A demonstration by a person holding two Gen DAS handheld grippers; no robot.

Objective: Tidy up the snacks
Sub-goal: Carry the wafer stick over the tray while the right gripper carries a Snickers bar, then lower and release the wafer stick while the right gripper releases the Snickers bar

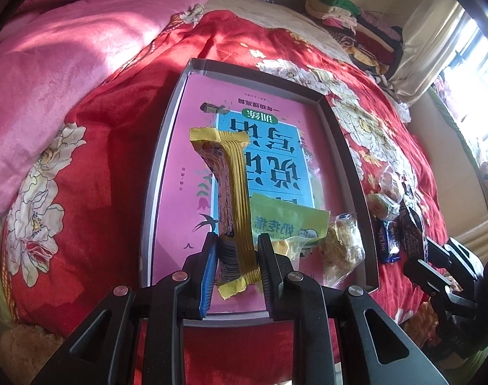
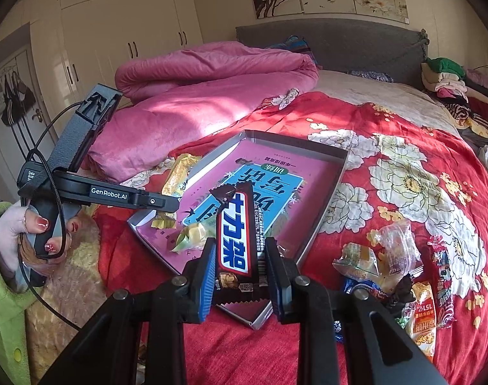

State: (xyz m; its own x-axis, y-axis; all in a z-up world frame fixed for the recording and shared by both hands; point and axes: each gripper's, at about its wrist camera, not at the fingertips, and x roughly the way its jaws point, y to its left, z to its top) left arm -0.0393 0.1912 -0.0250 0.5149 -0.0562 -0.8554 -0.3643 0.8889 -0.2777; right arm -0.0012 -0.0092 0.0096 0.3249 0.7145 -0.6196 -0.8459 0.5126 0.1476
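A shallow grey box lid (image 1: 166, 147) with a pink book cover inside lies on the red floral bedspread; it also shows in the right wrist view (image 2: 324, 211). My left gripper (image 1: 238, 250) is shut on a long yellow snack bar (image 1: 234, 186), held over the lid. A green packet (image 1: 285, 224) and a clear-wrapped pastry (image 1: 340, 247) lie in the lid's near right corner. My right gripper (image 2: 240, 263) is shut on a brown Snickers bar (image 2: 235, 234) above the lid's near corner. The right gripper shows at the right edge of the left wrist view (image 1: 417, 253).
Several loose snacks (image 2: 391, 263) lie on the bedspread right of the lid, with an orange packet (image 2: 422, 317) nearest. A pink quilt (image 2: 192, 96) is piled at the back left. Folded clothes (image 2: 446, 77) sit at the far right. The left hand-held gripper body (image 2: 83, 189) crosses the left side.
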